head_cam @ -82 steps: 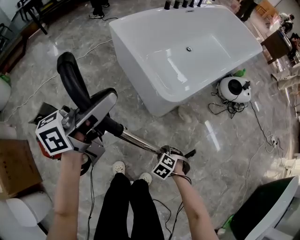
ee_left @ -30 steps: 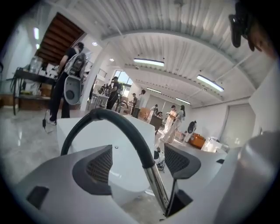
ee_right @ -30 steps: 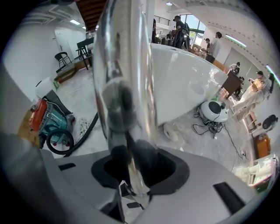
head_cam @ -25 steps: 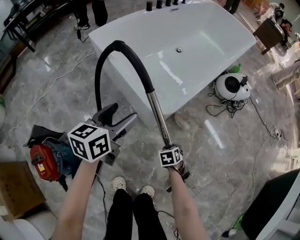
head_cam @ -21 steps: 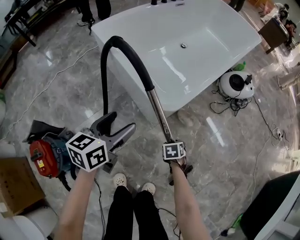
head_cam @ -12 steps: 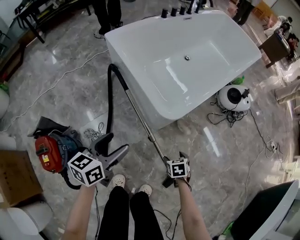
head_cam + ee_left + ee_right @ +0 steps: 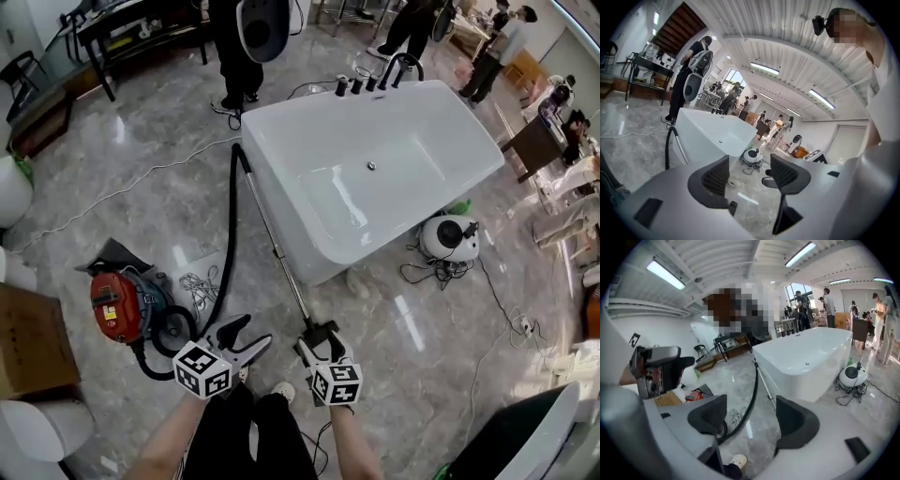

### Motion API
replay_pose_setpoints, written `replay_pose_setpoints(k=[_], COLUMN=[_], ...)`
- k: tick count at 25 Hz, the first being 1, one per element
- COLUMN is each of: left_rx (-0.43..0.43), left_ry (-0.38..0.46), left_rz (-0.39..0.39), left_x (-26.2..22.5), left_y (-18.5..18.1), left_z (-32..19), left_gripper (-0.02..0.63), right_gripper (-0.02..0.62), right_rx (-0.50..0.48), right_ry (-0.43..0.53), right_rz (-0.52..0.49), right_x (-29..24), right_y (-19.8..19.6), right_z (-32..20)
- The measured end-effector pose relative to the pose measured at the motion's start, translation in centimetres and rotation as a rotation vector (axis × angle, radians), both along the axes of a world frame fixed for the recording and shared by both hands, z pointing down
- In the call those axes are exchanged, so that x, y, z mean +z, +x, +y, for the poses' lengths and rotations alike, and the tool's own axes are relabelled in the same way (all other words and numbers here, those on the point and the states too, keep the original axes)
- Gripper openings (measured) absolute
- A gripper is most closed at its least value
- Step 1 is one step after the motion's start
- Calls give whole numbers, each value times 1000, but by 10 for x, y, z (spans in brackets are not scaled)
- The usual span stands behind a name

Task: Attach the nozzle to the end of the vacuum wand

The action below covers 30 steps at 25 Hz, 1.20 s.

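L gripper (image 7: 749, 174): jaws apart w/ nothing btwn them, just floor (image 7: 141, 216) seen thru the gap; they have just been closing a bit, on air. R gripper (image 7: 752, 416): jaws wide apart, empty too, and they have just been opening, so I think the R one has let go and the wand (image 7: 277, 248) lies there by itself. Both grippers sit close together, up off the floor, over the person's feet, pointing fwd and a bit down. That looks like a hands-off pose, not a reach. The wand is a thin shiny tube lying flat on the floor along the side wall of the white bathtub (image 7: 281, 202), its near end just ahead of the R gripper. At that near end there is a small dark bit (image 7: 317, 327), prob the nozzle, but I can't tell if it is pushed on all the way. At the far end, by the tub's corner, the black hose (image 7: 228, 244) starts and runs back across the floor to the red vacuum (image 7: 120, 306) on the person's L, so the wand can't roll far. Job looks done or nearly done.
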State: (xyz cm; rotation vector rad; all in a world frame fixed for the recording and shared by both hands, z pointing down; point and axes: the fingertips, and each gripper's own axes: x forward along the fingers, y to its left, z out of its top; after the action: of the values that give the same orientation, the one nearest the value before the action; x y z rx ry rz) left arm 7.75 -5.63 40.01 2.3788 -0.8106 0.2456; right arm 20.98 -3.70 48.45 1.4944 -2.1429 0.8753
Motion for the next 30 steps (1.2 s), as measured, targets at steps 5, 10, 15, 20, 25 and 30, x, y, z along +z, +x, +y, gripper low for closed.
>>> replay_pose_setpoints(k=[5, 10, 15, 20, 25, 30], left_rx=[-70, -127, -189, -255, -240, -235], left_ry=[80, 156, 231, 273, 273, 261], left_rz=[-17, -14, -51, -89, -105, -103], left_x=[-42, -77, -94, -101, -98, -95], left_y=[-11, -14, -29, -47, -43, -42], left_z=[25, 42, 46, 33, 39, 42], left_gripper=[98, 9, 9, 9, 9, 9], right_gripper=[49, 15, 15, 15, 15, 15], right_rx=[71, 57, 49, 17, 7, 5], right_ry=[161, 236, 291, 338, 348, 348], right_rz=[-33, -61, -92, -54, -36, -37], right_x=[-85, -131, -154, -169, -172, -173], right_y=[-25, -43, -62, -69, -72, -73], right_z=[19, 45, 50, 45, 52, 54])
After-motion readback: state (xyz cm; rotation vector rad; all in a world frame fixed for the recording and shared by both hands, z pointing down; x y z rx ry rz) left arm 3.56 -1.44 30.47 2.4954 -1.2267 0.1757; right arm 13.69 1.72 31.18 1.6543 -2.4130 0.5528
